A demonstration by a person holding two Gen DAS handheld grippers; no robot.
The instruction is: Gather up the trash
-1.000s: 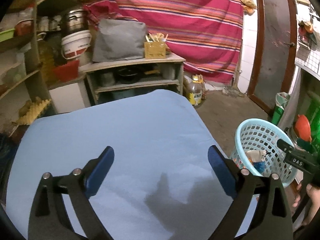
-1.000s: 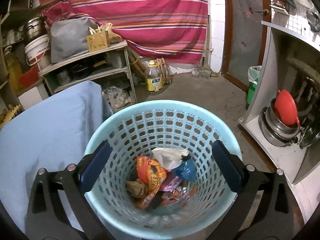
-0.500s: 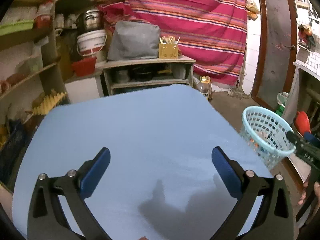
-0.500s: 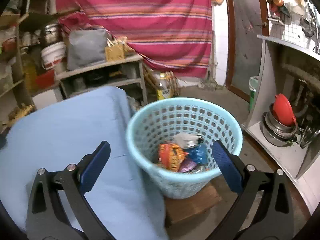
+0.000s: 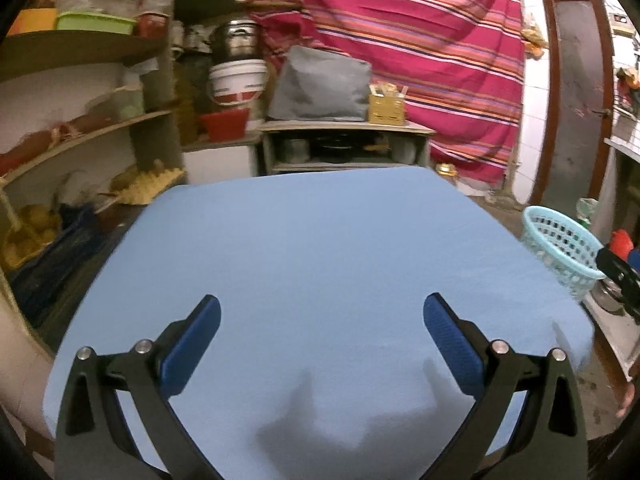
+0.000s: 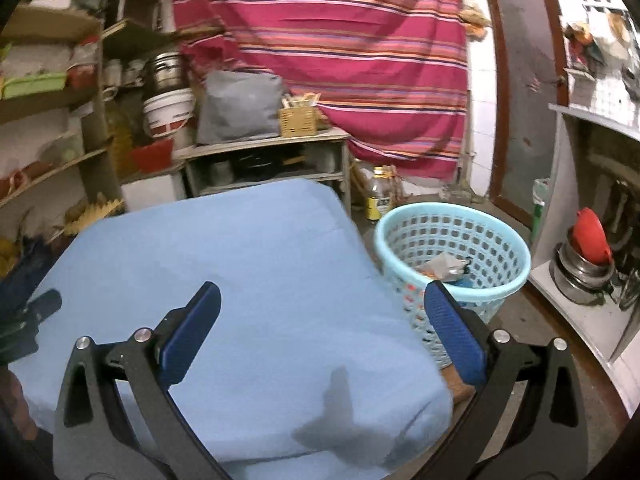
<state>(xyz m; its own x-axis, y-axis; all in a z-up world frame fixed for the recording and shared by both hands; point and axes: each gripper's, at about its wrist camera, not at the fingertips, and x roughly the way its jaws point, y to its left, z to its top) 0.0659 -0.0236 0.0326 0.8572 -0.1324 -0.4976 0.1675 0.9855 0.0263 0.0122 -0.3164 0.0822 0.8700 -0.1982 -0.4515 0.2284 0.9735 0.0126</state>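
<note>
The left gripper (image 5: pixel 320 322) hangs over the blue tablecloth (image 5: pixel 320 248), jaws wide apart and holding nothing. The right gripper (image 6: pixel 320 312) is the same, jaws spread and without load. The trash (image 6: pixel 446 266) lies inside the light blue basket (image 6: pixel 452 220), right of the table, beyond the right jaw.

our left tongs (image 5: pixel 320 320): two black angular arms, each with two round silver screws near the top and triangular cut-outs lower down. fingers (image 5: pixel 190 344) carry dark blue ribbed pads on the inner faces. right tongs (image 6: pixel 320 318) same build, same blue pads (image 6: pixel 456 336), same silver screws. bit of bare skin at the lower left edge of the right wrist view.
</note>
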